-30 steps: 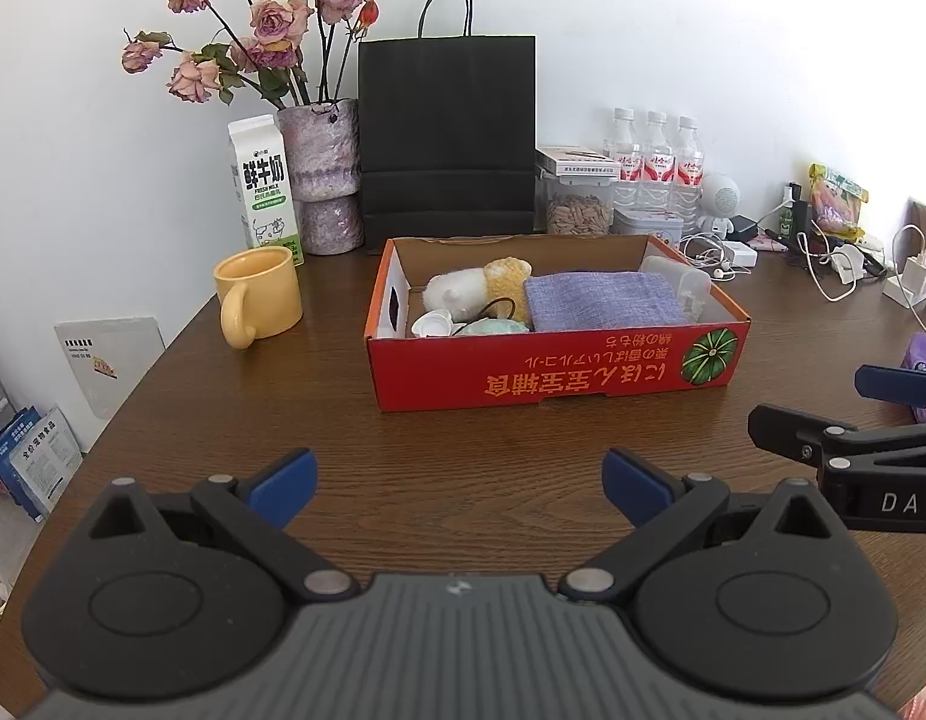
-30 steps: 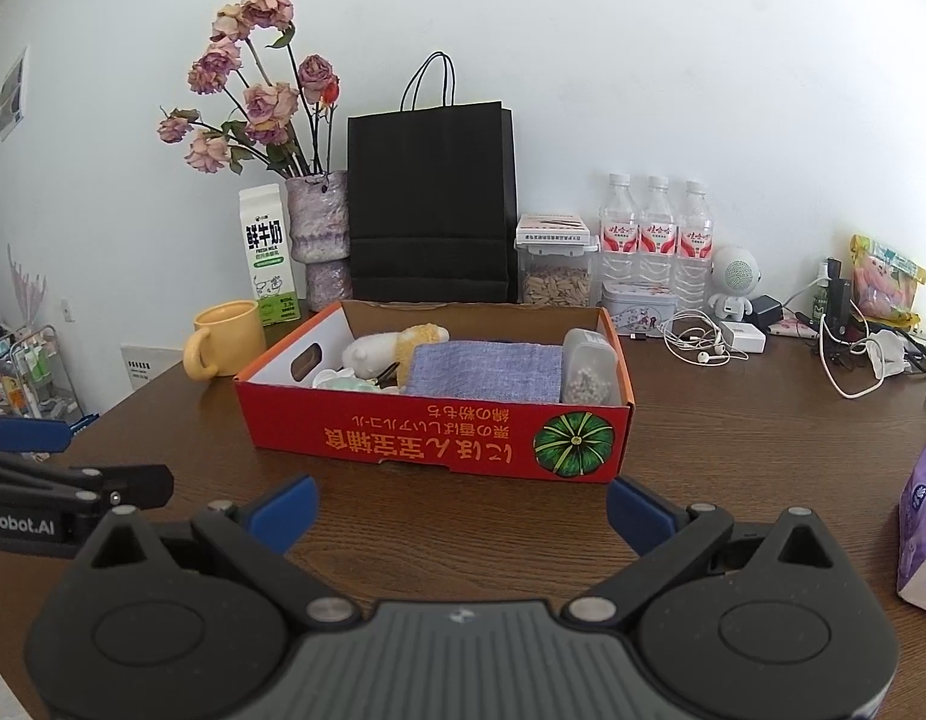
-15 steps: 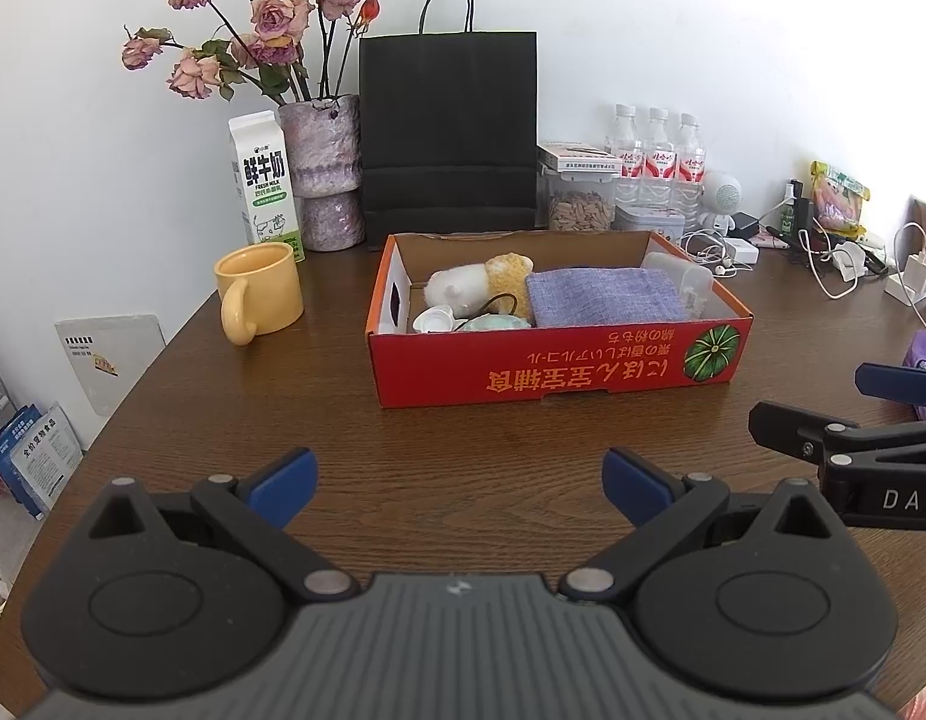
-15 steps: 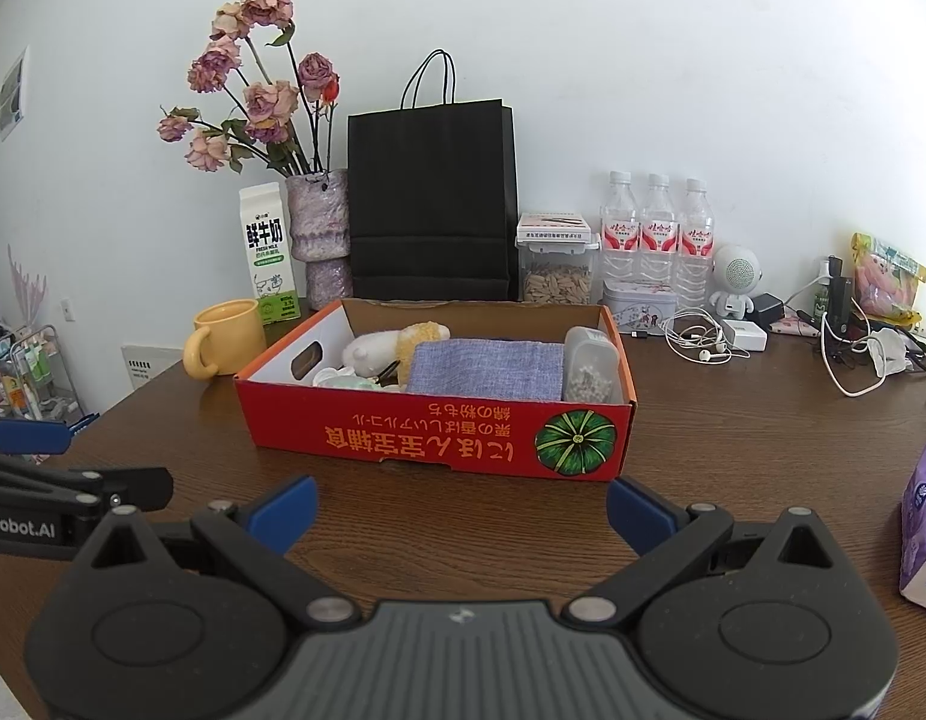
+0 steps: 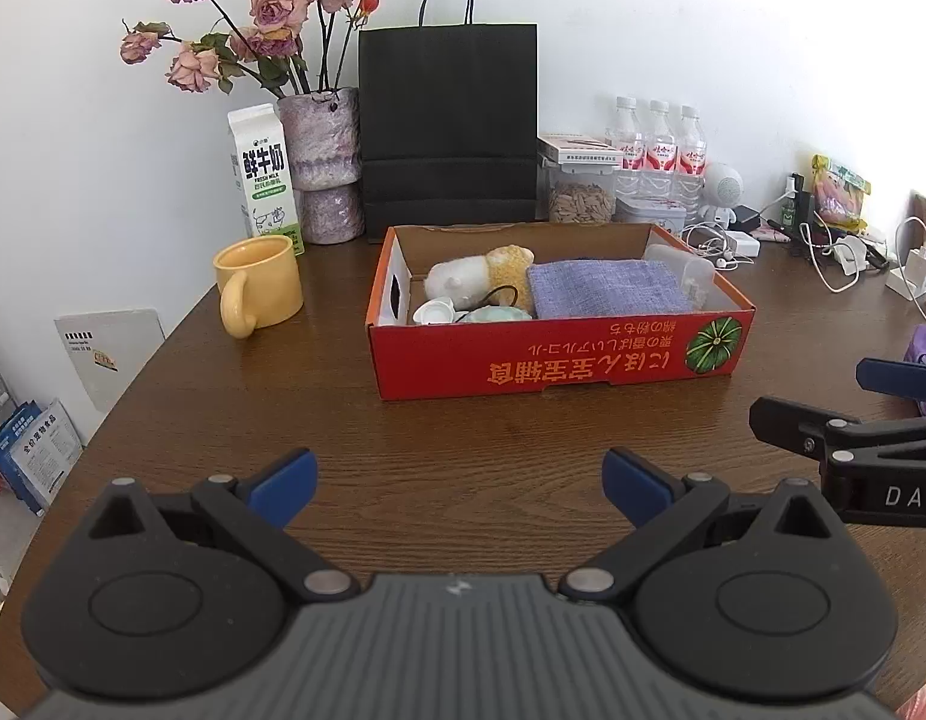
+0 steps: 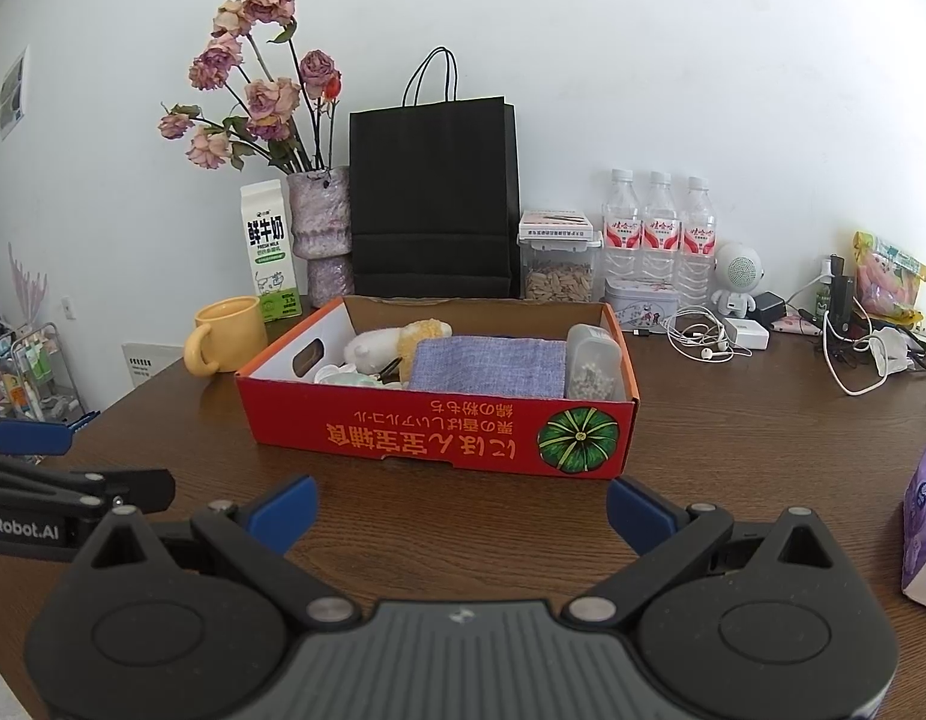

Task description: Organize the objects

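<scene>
A red cardboard box [image 5: 553,360] [image 6: 438,438] sits mid-table. Inside it lie a white and yellow plush toy [image 5: 475,279] [image 6: 396,342], a folded purple cloth [image 5: 607,294] [image 6: 493,366], a clear plastic container [image 6: 592,363] [image 5: 685,276] and small white and pale green pieces [image 5: 463,313]. My left gripper [image 5: 459,489] hovers open over the wood in front of the box, holding nothing. My right gripper [image 6: 459,507] is also open and empty, nearer the box's right front. Each gripper shows at the edge of the other's view.
A yellow mug [image 5: 258,285], milk carton [image 5: 263,171], vase of dried roses [image 5: 324,168] and black paper bag [image 5: 447,126] stand behind the box. Water bottles [image 6: 661,234], a seed jar [image 6: 559,264], cables [image 6: 709,342] and a purple packet [image 6: 922,516] are at right.
Both grippers have drawn back a little from the box, which looks slightly smaller. Both stay open and empty.
</scene>
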`<state>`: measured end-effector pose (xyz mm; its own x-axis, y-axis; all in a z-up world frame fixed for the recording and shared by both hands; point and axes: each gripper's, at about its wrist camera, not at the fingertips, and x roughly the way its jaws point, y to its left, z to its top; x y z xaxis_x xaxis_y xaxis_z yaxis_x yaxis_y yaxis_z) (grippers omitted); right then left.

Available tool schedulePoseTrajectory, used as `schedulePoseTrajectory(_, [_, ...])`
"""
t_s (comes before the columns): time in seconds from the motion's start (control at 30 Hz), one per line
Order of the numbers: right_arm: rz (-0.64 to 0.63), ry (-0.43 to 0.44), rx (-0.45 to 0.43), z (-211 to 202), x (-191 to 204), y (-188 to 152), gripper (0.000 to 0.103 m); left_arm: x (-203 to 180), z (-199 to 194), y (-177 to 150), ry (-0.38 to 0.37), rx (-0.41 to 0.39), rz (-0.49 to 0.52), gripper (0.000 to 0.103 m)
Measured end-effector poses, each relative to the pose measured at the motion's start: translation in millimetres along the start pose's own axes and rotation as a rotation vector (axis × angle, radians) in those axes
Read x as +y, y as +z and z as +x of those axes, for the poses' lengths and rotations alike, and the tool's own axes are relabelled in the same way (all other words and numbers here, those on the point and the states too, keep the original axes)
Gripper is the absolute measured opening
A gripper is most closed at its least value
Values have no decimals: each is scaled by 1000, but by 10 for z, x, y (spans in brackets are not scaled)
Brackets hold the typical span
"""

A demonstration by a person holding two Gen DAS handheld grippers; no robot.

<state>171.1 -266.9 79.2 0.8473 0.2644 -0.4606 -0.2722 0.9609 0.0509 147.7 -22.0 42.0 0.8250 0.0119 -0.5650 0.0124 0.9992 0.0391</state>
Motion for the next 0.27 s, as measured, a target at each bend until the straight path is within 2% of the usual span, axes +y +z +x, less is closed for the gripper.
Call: schedulePoseTrajectory(0.27, [-1, 1, 1, -2, 12, -24, 103, 17, 6, -8, -8, 6, -11, 103])
